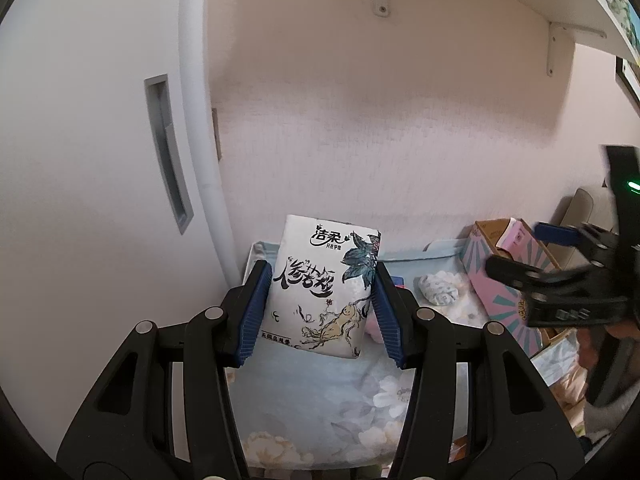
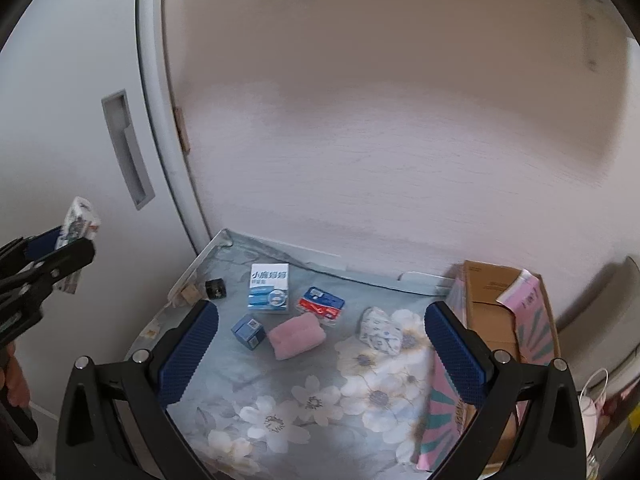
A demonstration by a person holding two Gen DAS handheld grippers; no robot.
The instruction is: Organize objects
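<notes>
Right wrist view: floral cloth [image 2: 304, 392] by pink wall [image 2: 400, 140]; right gripper [image 2: 320, 352] wide.

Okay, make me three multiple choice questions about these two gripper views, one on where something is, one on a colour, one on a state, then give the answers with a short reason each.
1. Where does the open cardboard box stand?
A. at the right end of the floral cloth
B. on the wall shelf
C. beside the door handle

2. What colour is the folded towel on the cloth?
A. green
B. pink
C. black

3. What is the left claw doing?
A. hanging open and empty
B. shut on the tissue pack
C. pressing on the box

Answers: 1 A, the right wrist view shows it at the cloth's right end. 2 B, it is pale pink. 3 B, both blue pads press the pack's sides, held above the cloth.
</notes>
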